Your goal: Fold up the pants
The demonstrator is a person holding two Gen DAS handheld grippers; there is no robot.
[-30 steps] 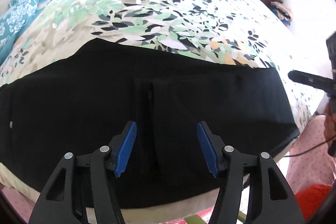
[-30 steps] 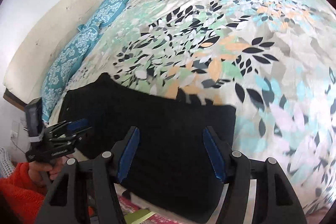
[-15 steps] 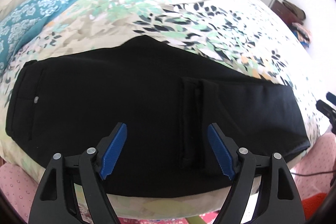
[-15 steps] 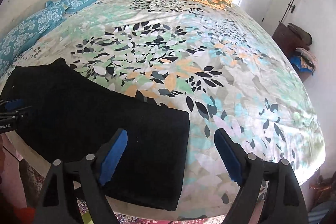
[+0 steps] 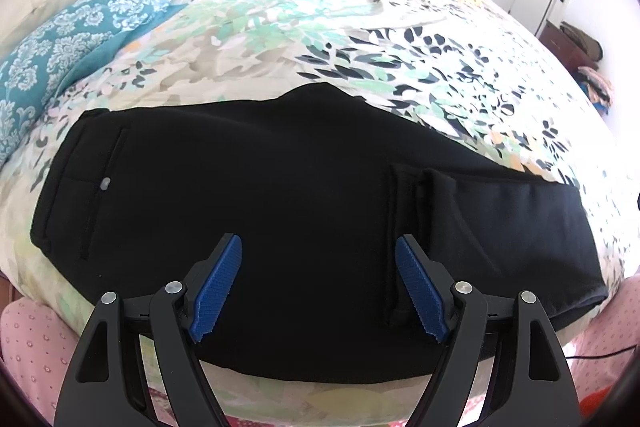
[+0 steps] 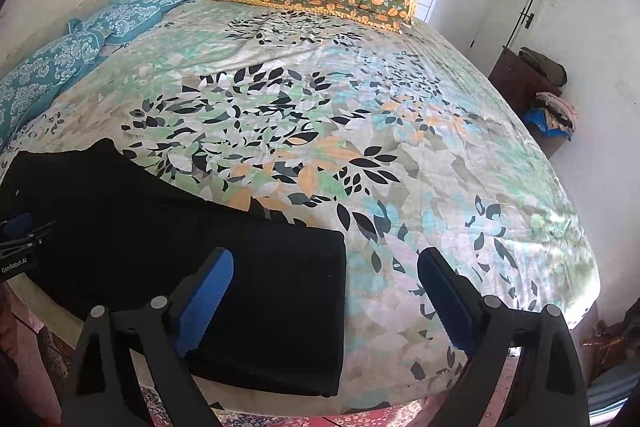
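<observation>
We can read only one piece of text: "GenRobot.AI" in small white letters on the black body of the left gripper [image 6: 18,227], which pokes in at the left edge of the right wrist view. We find no other writing, number or sign that we can make out in either view.

The right tool [image 6: 324,291], jaws opening and empty, hangs over the black pants [image 6: 160,227] on the bed [image 6: 400,147].
</observation>
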